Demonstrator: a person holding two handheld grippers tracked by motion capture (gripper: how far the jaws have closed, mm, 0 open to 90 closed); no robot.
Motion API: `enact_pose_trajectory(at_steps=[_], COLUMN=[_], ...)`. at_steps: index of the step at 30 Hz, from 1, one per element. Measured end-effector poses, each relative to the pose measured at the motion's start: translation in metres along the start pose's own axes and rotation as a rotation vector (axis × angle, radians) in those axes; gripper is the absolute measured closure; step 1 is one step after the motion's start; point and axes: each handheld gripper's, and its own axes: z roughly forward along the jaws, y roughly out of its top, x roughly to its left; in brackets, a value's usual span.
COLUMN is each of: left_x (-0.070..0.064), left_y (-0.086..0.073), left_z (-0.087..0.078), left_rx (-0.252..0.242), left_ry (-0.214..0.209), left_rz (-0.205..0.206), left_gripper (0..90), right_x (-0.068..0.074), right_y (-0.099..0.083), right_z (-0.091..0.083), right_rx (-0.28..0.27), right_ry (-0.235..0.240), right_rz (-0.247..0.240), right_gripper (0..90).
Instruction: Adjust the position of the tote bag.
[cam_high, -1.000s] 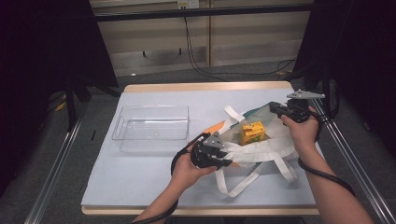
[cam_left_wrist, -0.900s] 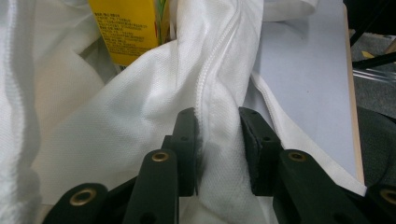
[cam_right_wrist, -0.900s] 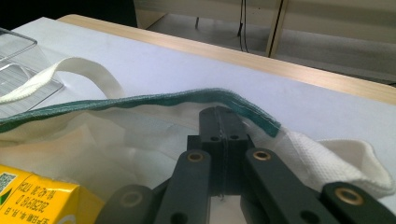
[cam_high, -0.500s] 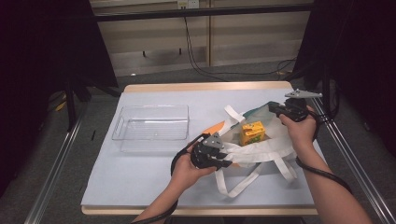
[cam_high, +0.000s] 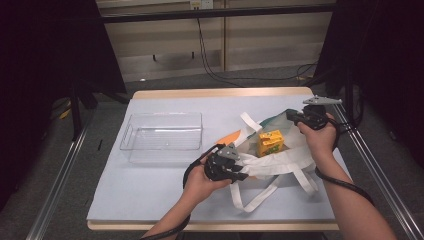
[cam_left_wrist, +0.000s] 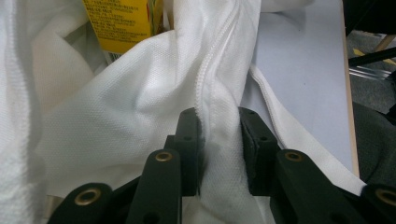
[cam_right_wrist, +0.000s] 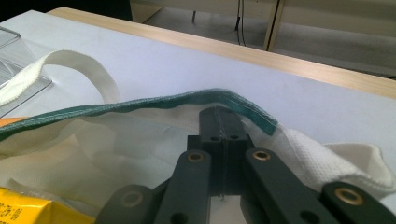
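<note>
Both tongs are on the bag. Your left gripper (cam_high: 239, 170) has its jaws apart w/ a fold of white cloth running between them; in the left gripper view the fabric sits in the gap, so it's straddling rather than pinching. Your right gripper (cam_right_wrist: 223, 122) has jaws pressed together, clamped on the green-trimmed rim.

Table (cam_high: 165, 107), pale blue top w/ wood edge: 1. Largest thing on it is the bag (cam_high: 280, 160), white cloth tote, lying right of centre, mouth held open between your two hands, near rim at the left gripper, far rim lifted at the right.

Clear bin (cam_high: 162, 135): 1, left of the bag, apart from it, nothing seen inside.

Straps: 2 seen for sure, one looped toward the bin (cam_right_wrist: 70, 63), one trailing toward the near table edge (cam_high: 260, 192); more may hide in folds.

Carton (cam_high: 270, 142): 1, yellow, upright inside the bag mouth. Orange thing (cam_high: 231, 136) at the bag's left edge: 1, can't tell what.

Handling, my read: bag is soft, light, limp, no shape of its own. It'll sag and fold wherever unsupported, so hold hem or seam, where cloth is doubled and won't slip. Weave looks grippy, not slick. Carton prob. light, stiff, not fragile; take it across flat sides. It may tip if the cloth shifts.
</note>
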Motion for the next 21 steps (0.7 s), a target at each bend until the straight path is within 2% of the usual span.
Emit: enact_pose_trajectory(at_steps=[4, 21], left_x=[0.001, 0.003], left_y=[-0.001, -0.002], left_z=[0.002, 0.004], left_rx=[-0.012, -0.012], left_ry=[-0.004, 0.001], left_rz=[-0.011, -0.007], left_gripper=[71.6, 71.6], right_x=[0.0, -0.001], right_y=[-0.001, -0.004], right_z=[0.003, 0.011], right_rx=[0.002, 0.007], right_ry=[-0.006, -0.011], right_rz=[-0.001, -0.005], right_gripper=[90.0, 90.0])
